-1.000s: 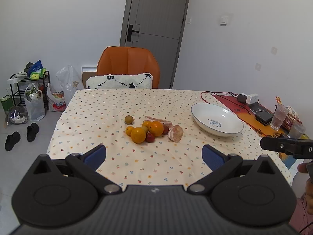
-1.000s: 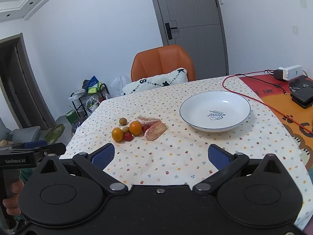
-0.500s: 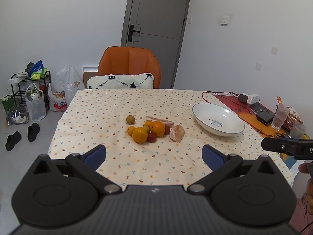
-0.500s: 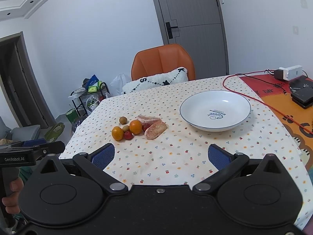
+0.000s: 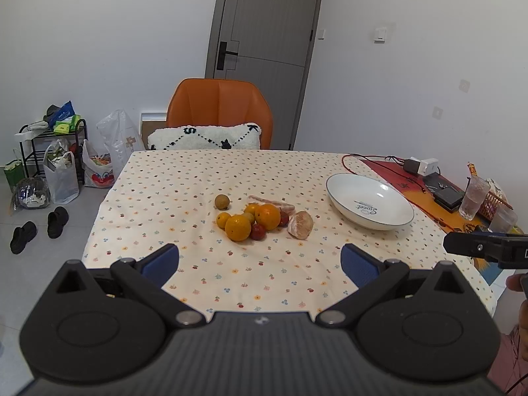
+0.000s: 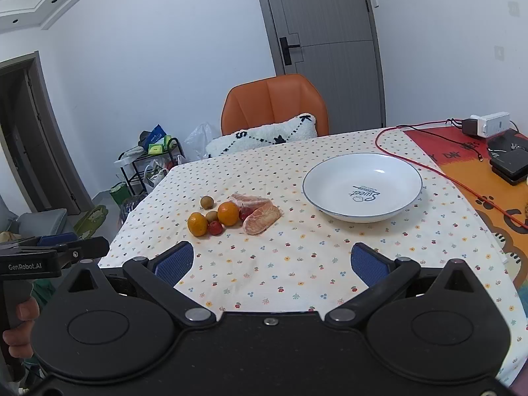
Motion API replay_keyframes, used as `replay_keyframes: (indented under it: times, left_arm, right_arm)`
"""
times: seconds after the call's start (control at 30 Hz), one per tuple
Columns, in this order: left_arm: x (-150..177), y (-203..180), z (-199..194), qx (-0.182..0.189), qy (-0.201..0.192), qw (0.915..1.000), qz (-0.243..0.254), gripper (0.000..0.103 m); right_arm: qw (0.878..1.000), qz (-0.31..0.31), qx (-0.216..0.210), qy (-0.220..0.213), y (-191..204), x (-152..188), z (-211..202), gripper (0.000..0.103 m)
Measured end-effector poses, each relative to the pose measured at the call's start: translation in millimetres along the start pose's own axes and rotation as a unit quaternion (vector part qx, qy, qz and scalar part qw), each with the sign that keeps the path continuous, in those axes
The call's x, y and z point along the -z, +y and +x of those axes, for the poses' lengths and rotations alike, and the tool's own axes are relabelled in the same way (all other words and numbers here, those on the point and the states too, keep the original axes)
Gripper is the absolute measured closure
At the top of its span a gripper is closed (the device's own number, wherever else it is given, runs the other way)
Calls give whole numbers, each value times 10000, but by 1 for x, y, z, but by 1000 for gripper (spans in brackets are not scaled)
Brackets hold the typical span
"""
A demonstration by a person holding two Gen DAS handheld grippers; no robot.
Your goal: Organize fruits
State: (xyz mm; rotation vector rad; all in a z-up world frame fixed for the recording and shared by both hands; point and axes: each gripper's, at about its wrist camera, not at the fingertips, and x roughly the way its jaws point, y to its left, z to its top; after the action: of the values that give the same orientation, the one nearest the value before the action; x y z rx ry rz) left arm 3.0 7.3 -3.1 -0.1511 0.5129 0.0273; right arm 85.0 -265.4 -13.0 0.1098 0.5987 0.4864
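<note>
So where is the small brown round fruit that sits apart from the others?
In both wrist views, the small brown round fruit lies alone on the dotted tablecloth, just beyond the fruit pile's left end.

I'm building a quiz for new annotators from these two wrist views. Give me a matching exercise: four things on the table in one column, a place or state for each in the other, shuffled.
Things:
1. white bowl
2. small brown fruit
3. peeled citrus segment
4. red cable

Places or states:
A. pile edge nearest the bowl
B. lies alone, just beyond the pile
C. empty, printed "Sweet" inside
D. runs past the bowl's far side

Pairs: 1-C, 2-B, 3-A, 4-D
</note>
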Motion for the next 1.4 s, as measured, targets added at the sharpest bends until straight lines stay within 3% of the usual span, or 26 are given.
replay_keyframes:
  times: [0.87, 1.13, 1.4]
  left_arm:
    - [-4, 5, 0, 15, -165, 9999, 3, 0]
    - [-13, 8, 15, 97, -326, 9994, -52, 0]
    - [-16, 13, 41, 145, -161, 9997, -111, 0]
  right_arm:
    - [9999, -13, -64, 79, 3, 1, 6, 0]
    - [9998, -42, -112, -165, 2, -1, 14, 0]
    - [9999, -22, -168, -2, 2, -7, 46, 0]
